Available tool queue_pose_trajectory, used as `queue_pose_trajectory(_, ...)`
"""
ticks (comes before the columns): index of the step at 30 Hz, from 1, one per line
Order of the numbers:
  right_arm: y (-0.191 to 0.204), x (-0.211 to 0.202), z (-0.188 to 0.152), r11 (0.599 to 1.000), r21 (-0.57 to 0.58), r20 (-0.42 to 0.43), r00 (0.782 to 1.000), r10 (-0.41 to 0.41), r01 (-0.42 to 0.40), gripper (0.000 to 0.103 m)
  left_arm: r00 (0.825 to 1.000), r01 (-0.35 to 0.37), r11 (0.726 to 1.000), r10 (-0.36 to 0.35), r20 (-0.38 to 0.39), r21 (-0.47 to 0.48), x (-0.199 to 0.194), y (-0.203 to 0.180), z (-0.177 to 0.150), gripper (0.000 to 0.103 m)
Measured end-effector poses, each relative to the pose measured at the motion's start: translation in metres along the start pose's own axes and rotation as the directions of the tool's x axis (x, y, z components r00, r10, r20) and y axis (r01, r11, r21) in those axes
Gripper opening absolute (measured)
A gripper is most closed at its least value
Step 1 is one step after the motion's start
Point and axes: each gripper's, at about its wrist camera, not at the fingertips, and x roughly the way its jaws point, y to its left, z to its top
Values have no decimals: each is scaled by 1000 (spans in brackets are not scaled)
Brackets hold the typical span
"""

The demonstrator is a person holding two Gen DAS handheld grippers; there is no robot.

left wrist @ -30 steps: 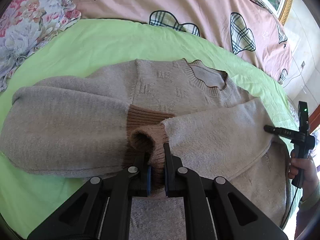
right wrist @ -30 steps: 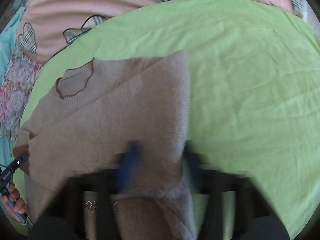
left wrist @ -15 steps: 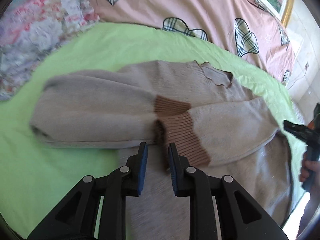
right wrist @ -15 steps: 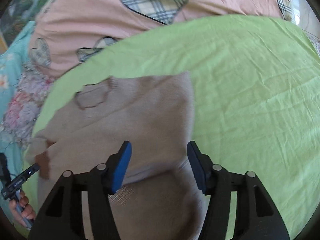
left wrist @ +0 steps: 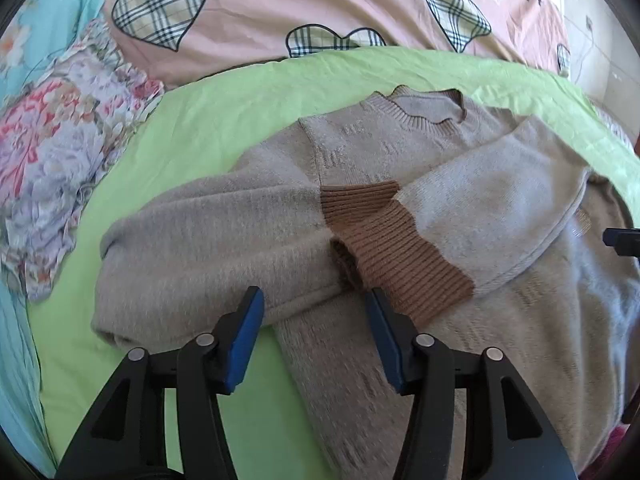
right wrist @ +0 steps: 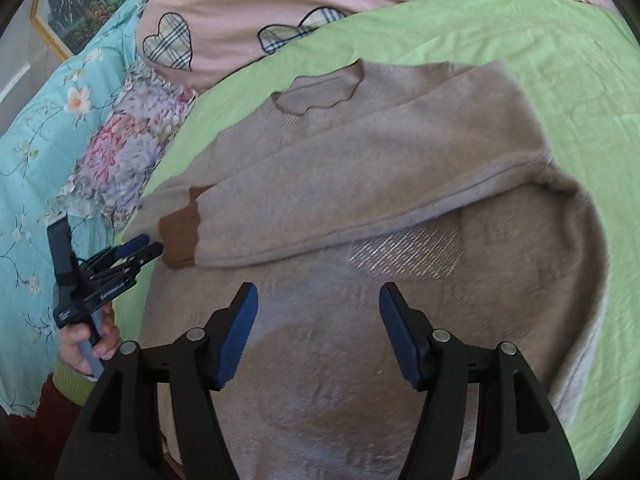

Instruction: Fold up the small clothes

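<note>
A beige knit sweater (left wrist: 360,152) (right wrist: 360,168) lies face up on the green sheet, both sleeves folded across its chest. The brown cuffs (left wrist: 400,252) (right wrist: 180,236) overlap near the middle. My left gripper (left wrist: 314,304) hovers just short of the cuffs, its jaws opening, with nothing pressed between them. It also shows in the right wrist view, where a hand (right wrist: 88,340) holds the left gripper (right wrist: 138,248). My right gripper (right wrist: 319,300) hangs over the sweater's lower body, jaws opening and empty. Its tip, the right gripper (left wrist: 620,240), peeks in at the right edge.
The green sheet (left wrist: 200,128) spreads around the sweater. A pink quilt with plaid hearts (left wrist: 280,0) lies behind it. A floral cloth (left wrist: 48,152) and teal bedding (right wrist: 32,160) lie to the left. A framed picture (right wrist: 80,8) hangs at the back.
My left gripper has let go of the brown cuff and opened wide; the sleeve now lies flat. My right gripper released the folded sleeve, opened, and drew back over the sweater's body.
</note>
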Motion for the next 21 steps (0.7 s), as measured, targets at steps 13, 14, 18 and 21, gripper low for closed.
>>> queue_pose_trajectory(13, 4, 12, -7, 999, 41, -39, 999, 22, -20, 67, 998, 43, 997, -39, -54, 64, 39, 13, 8, 43)
queue_pose_trajectory(14, 3, 13, -7, 999, 47, -41, 999, 24, -22, 67, 999, 22, 998, -18, -50, 65, 39, 15, 10, 34)
queue_pose_trajectory(18, 6, 14, -5, 999, 47, -43, 999, 28, -26, 67, 1000, 0, 996, -3, -27, -88, 35, 43, 19, 7)
queue_pose_trajectory(21, 10, 13, -5, 999, 40, -35, 999, 30, -29, 67, 998, 42, 980, -31, 59, -195, 7, 55, 31, 6)
